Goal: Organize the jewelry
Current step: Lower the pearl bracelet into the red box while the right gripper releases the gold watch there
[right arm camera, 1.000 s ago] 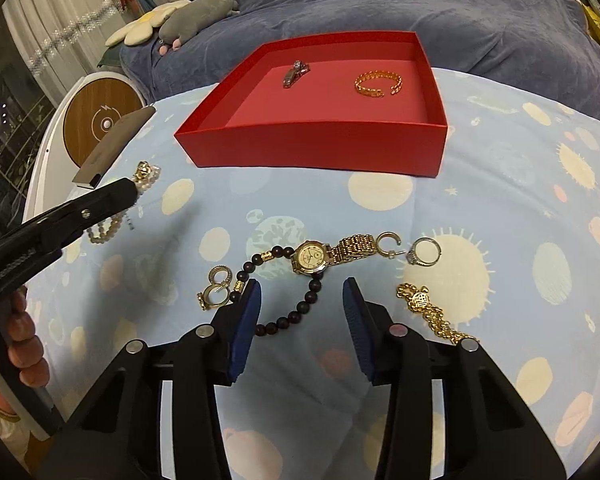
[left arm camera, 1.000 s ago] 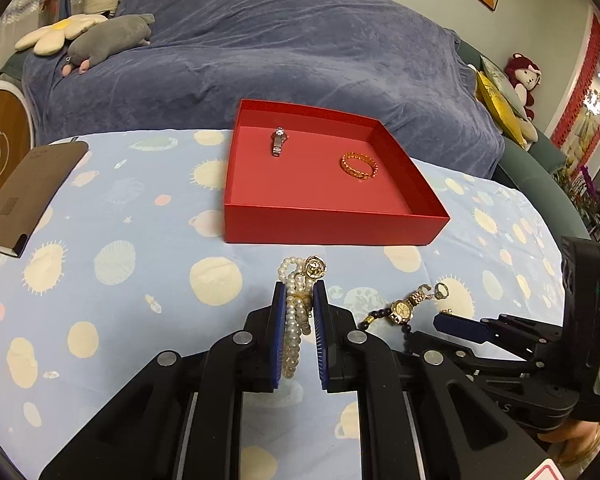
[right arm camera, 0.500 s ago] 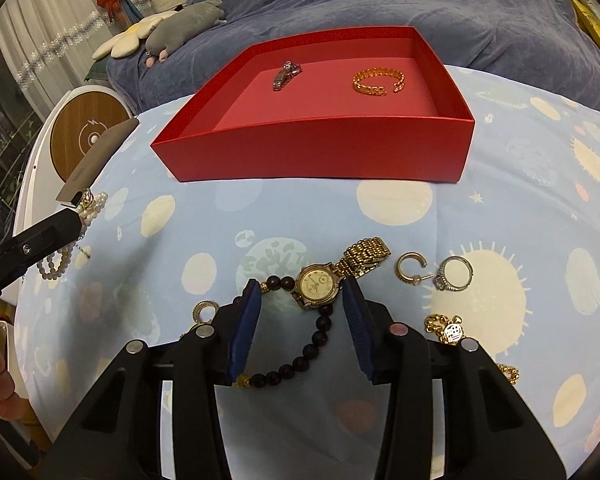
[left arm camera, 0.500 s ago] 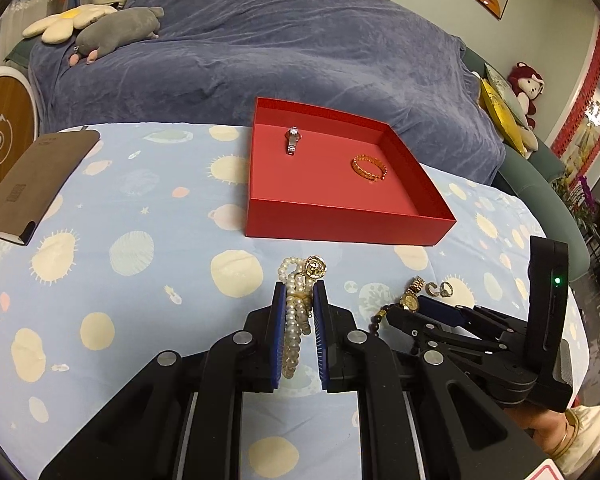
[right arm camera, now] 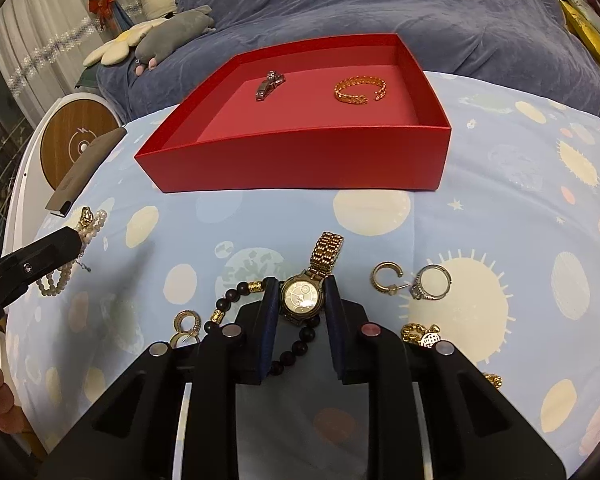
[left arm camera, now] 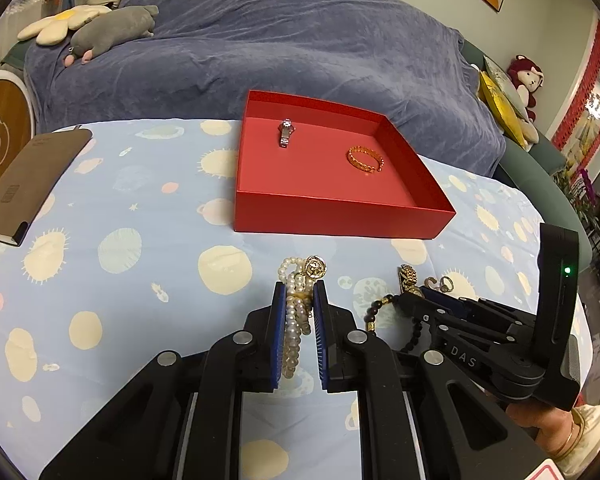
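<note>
Pearl strand (left arm camera: 294,316) pinched in left tongs (left arm camera: 299,312), dangling loose near tabletop's front edge; may snag. Right tongs (right arm camera: 299,300) clamped on gold watch (right arm camera: 302,296), bead bracelet (right arm camera: 260,320) tangled beneath could drag along toward red box (right arm camera: 300,160).

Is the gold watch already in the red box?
No, the gold watch lies on the tablecloth between the right gripper's jaws, in front of the red box.

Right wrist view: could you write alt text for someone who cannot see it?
The right gripper closes around a gold-toned wristwatch lying on a pale blue planet-print tablecloth. Beyond sits a shallow red cardboard box holding a gold chain bangle.
</note>
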`<state>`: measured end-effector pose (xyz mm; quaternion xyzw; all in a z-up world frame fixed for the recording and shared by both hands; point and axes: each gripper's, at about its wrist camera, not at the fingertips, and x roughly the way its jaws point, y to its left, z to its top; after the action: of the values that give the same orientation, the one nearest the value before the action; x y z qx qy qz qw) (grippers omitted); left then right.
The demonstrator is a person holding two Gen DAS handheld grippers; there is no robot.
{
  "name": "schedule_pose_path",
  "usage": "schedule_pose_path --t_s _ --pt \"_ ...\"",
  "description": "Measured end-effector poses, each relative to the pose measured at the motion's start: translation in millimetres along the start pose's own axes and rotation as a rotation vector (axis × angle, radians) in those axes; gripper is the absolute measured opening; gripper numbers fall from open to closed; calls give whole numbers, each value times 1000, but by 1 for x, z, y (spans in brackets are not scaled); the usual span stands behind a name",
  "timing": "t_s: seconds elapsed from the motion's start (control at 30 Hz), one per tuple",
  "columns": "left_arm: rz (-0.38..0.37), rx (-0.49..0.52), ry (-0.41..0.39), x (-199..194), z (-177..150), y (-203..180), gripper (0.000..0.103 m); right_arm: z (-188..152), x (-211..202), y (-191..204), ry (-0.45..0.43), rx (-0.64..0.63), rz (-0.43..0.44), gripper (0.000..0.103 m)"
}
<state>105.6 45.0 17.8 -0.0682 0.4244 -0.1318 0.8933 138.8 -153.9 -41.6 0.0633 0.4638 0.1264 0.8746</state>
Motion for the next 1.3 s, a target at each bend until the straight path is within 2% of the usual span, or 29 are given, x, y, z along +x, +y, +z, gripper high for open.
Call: schedule_pose_path --t_s 0.23,0.57,0.77,0.97,1.13,1.3 --pt "3 -12 -13 1 5 -1 11 9 -40 -8 -67 10 34 22" --pt "2 -5 -28 7 17 -16 11 26 -87 -22 -144 19 40 22" --pt "-5 20 -50 10 41 -27 11 55 -100 -31 -183 24 46 22" --pt "8 38 -73 25 89 -24 11 104 -82 -33 -192 0 31 22" --pt "34 33 -80 58 126 -17 11 140 -48 -36 -204 20 30 22" --pt "62 15 -47 100 139 -5 11 152 -5 -44 -161 47 40 22"
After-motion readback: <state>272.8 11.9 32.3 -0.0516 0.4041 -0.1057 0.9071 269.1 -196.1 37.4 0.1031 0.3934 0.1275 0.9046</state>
